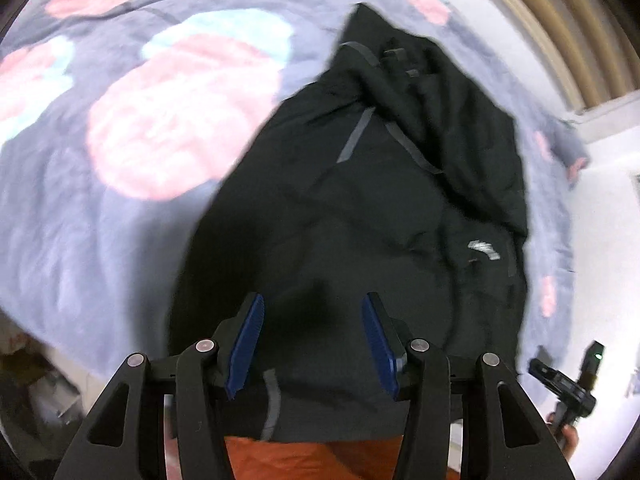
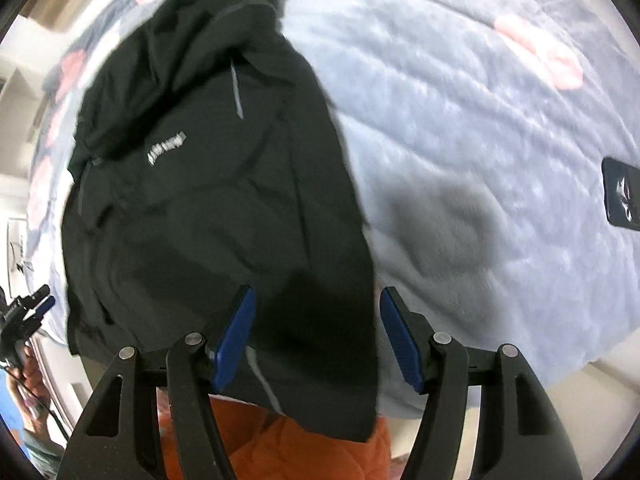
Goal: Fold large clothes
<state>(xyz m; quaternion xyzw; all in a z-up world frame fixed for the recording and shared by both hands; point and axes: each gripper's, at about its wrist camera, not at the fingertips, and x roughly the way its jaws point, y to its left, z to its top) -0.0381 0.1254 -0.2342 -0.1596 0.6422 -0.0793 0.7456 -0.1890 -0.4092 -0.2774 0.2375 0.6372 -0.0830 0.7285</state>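
A black hooded jacket (image 1: 360,208) with grey seam strips and a small white chest logo lies lengthwise on a bed, hood at the far end. It also shows in the right wrist view (image 2: 208,184). My left gripper (image 1: 314,300) is open and empty, hovering above the jacket's near hem. My right gripper (image 2: 318,296) is open and empty, above the jacket's right hem edge. The right gripper shows at the lower right edge of the left wrist view (image 1: 568,388), and the left gripper shows at the lower left of the right wrist view (image 2: 28,312).
The bed has a grey-blue blanket (image 1: 80,220) with pink and teal blobs; it also shows in the right wrist view (image 2: 480,140). An orange padded garment (image 2: 288,448) sits below the near hem. A dark phone (image 2: 622,196) lies on the blanket at right. A curtain (image 1: 560,32) hangs at the far right.
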